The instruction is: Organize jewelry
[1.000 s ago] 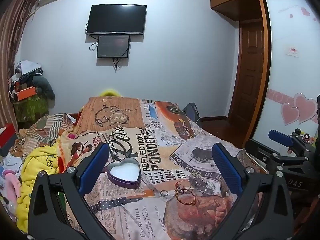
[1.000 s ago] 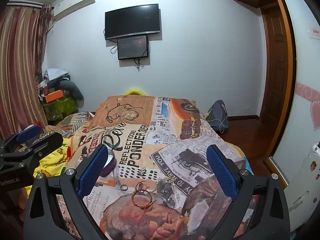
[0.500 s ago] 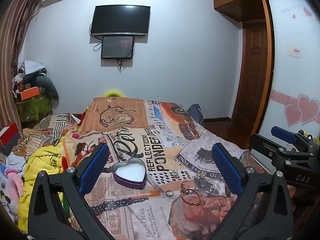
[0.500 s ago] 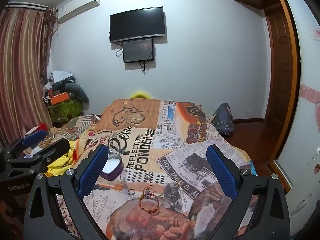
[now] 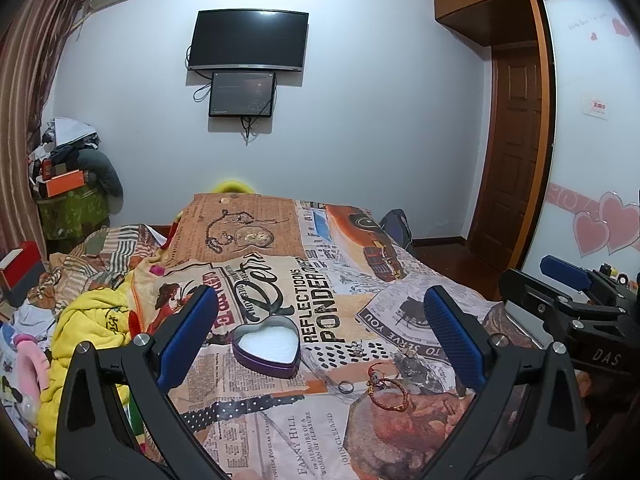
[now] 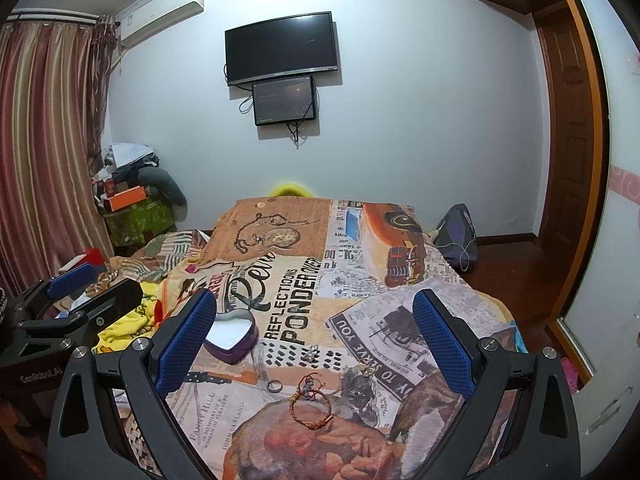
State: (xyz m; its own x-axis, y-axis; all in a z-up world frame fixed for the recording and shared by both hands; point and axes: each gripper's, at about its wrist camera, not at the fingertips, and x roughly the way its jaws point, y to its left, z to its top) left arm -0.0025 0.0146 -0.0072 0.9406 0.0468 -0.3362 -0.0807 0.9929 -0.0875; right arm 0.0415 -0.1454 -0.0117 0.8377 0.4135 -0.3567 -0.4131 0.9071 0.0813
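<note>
The left gripper (image 5: 320, 336) hangs above the bed with its jaws spread wide and nothing between them. The right gripper (image 6: 316, 332) is beside it, also with wide jaws and empty. Both are above the newspaper-print bed cover (image 5: 280, 280), not touching it.

On this cover stands the purple heart-shaped tin box (image 5: 267, 345), open, with a white lining inside. To the right of the box and nearer to the camera lies a small silver metal ring (image 5: 345, 387). Just beside the ring is the red and gold braided cord bracelet (image 5: 389, 394), lying flat. A little farther away are small pale earrings (image 5: 355, 347), too small to see clearly.

At the left side of the bed there is a crumpled yellow blanket (image 5: 92, 320). On the far wall hangs a black television (image 5: 248, 40).
</note>
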